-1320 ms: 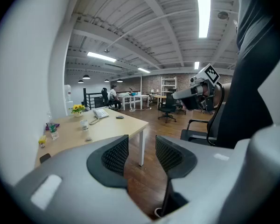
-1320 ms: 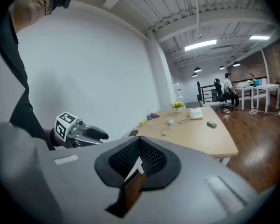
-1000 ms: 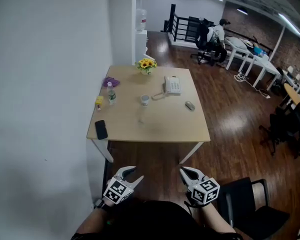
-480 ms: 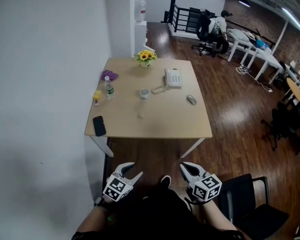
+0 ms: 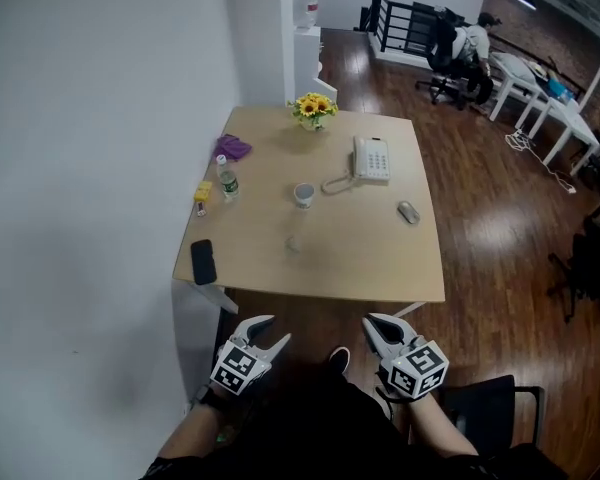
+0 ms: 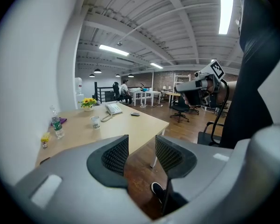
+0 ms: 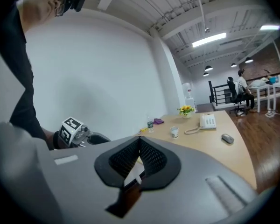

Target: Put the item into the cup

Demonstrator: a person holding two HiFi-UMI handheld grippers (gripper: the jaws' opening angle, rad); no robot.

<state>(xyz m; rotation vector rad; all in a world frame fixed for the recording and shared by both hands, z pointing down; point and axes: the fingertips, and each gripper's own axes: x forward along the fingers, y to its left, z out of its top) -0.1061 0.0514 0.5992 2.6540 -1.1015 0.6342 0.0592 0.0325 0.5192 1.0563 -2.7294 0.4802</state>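
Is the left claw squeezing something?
No, the left claw has its jaws apart, and only the brown wooden floor shows between them.

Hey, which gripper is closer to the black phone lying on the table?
Left. The left gripper hangs off the table's near edge, slightly right of the black phone. The right gripper is level with it but farther right.
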